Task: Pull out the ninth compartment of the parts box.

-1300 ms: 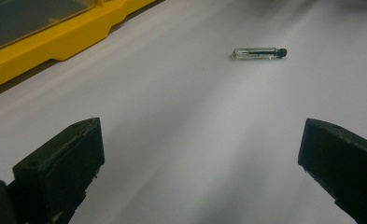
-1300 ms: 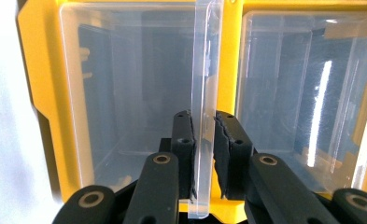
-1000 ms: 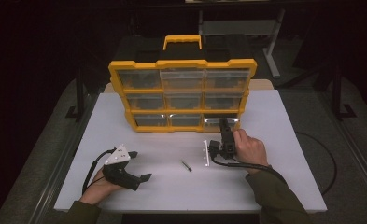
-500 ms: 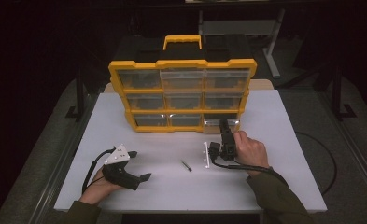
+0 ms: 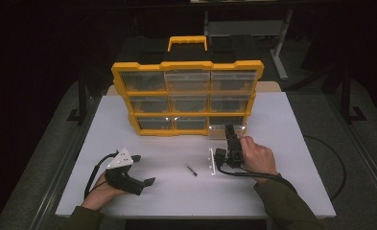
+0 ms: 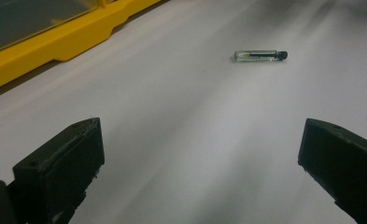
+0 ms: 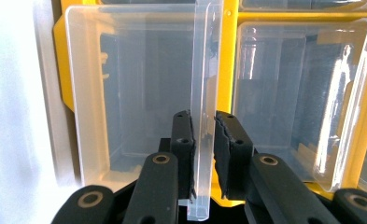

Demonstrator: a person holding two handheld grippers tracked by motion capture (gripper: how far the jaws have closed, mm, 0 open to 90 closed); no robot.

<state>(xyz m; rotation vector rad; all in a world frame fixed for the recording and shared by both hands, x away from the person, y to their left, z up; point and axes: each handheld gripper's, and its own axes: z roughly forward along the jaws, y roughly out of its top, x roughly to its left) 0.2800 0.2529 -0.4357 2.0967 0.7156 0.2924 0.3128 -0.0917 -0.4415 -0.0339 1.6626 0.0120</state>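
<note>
Two grippers were at work on a white tabletop [image 5: 291,143] that carried a yellow organiser case [image 5: 188,98] standing upright toward its far edge; the right gripper [image 7: 203,140] had its jaws closed nearly together on the wall of a clear plastic drawer [image 7: 139,88], which sat partly pulled out at the case's lower right corner [image 5: 226,128], toward the right edge of the tabletop; judging by this, the drawer was gripped but neither fully out nor fully home, so that step looked about midway; the left gripper [image 6: 195,172] rested near the front left corner of the tabletop with its jaws spread wide and nothing between them; a small glass vial [image 6: 259,55] with a black cap lay on its side on the bare tabletop near the middle front, well apart from both grippers and not yet picked up, so it seemingly remained to be dealt with; the drawer looked transparent, thin-walled and glossy, and appeared empty as far as could be seen; a narrow clear strip [image 5: 211,162] lay flat just beside the right hand [image 5: 256,157]; its purpose could not be told.
</note>
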